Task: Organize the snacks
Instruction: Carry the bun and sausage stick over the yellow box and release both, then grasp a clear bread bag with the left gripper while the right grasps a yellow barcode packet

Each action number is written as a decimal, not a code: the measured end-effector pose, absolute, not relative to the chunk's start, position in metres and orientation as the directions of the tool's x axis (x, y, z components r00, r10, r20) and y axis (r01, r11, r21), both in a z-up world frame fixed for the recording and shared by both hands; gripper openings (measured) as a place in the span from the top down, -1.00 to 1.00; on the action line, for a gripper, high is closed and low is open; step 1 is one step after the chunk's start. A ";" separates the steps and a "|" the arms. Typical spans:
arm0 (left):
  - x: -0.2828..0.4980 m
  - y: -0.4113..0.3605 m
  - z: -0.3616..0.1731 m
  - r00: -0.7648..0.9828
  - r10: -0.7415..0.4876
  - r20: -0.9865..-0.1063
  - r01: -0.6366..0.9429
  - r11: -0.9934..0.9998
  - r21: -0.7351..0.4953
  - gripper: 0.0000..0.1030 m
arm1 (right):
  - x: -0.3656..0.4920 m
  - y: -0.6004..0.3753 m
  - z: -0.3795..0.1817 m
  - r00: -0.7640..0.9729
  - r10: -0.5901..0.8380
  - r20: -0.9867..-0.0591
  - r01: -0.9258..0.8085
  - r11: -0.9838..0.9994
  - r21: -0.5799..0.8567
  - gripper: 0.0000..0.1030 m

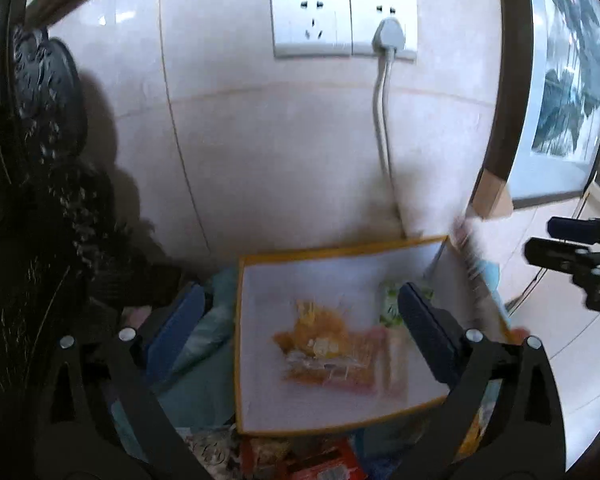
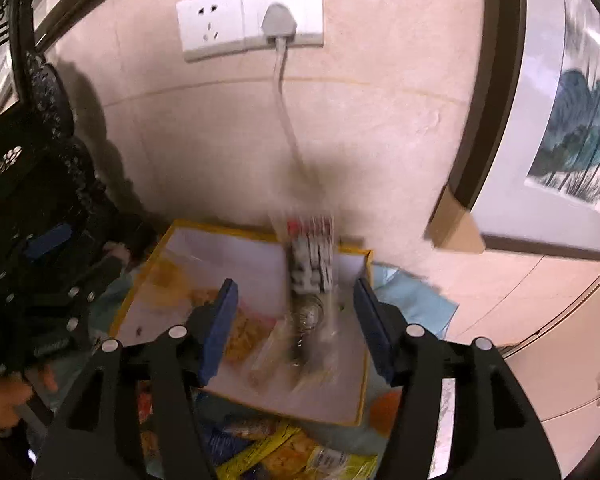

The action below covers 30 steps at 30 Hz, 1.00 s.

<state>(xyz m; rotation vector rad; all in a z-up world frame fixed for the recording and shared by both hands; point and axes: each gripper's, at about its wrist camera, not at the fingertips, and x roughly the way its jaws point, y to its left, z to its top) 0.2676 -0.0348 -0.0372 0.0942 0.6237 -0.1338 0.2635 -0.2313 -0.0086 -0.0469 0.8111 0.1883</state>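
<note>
A white box with a yellow rim (image 1: 256, 360) (image 2: 168, 248) sits against the tiled wall. It holds orange and pink snack packs (image 1: 324, 348) (image 2: 244, 332). In the right wrist view a clear packet with red and white print (image 2: 312, 264) is blurred in the air over the box, between the jaws but not touched by them. My left gripper (image 1: 300, 320) is open and empty above the box. My right gripper (image 2: 296, 320) is open above the box; it also shows in the left wrist view (image 1: 572, 256) at the right. More snack bags (image 2: 292, 452) (image 1: 316, 464) lie in front of the box.
A double wall socket (image 1: 344, 20) with a grey plug and cable (image 1: 384, 120) is above the box. A dark ornate object (image 1: 48, 92) stands at the left. A framed painting (image 2: 572, 120) leans at the right. Light blue cloth (image 2: 412, 296) lies under the box.
</note>
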 end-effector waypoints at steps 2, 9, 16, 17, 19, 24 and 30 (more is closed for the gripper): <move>0.257 -0.027 -0.054 0.792 -0.082 -0.605 0.156 0.985 0.071 -0.92 | 0.249 -0.236 -0.024 0.657 0.135 -0.741 -0.190 0.982 0.011 -0.25; 0.195 -0.001 -0.118 0.729 -0.070 -0.681 0.112 0.994 0.017 -0.92 | 0.193 -0.257 -0.086 0.533 0.142 -0.834 -0.142 0.987 0.078 -0.28; 0.146 0.024 -0.184 0.619 -0.007 -0.785 0.021 1.000 0.007 -0.92 | 0.130 -0.268 -0.153 0.417 0.172 -0.892 -0.055 0.985 0.164 -0.28; 0.144 0.024 -0.190 0.614 0.003 -0.789 0.024 0.999 0.022 -0.92 | 0.123 -0.265 -0.162 0.414 0.187 -0.891 -0.075 0.982 0.171 -0.28; 0.141 0.023 -0.197 0.624 0.023 -0.781 0.037 0.998 0.059 -0.92 | 0.117 -0.253 -0.175 0.403 0.181 -0.897 -0.121 0.982 0.144 -0.29; 0.151 0.027 -0.210 0.628 0.028 -0.778 0.061 0.995 0.085 -0.92 | 0.120 -0.237 -0.189 0.405 0.181 -0.896 -0.148 0.980 0.131 -0.46; 0.166 0.028 -0.228 0.592 0.015 -0.805 0.070 0.995 0.070 -0.92 | 0.140 -0.213 -0.200 0.380 0.166 -0.910 -0.164 0.980 0.110 -0.91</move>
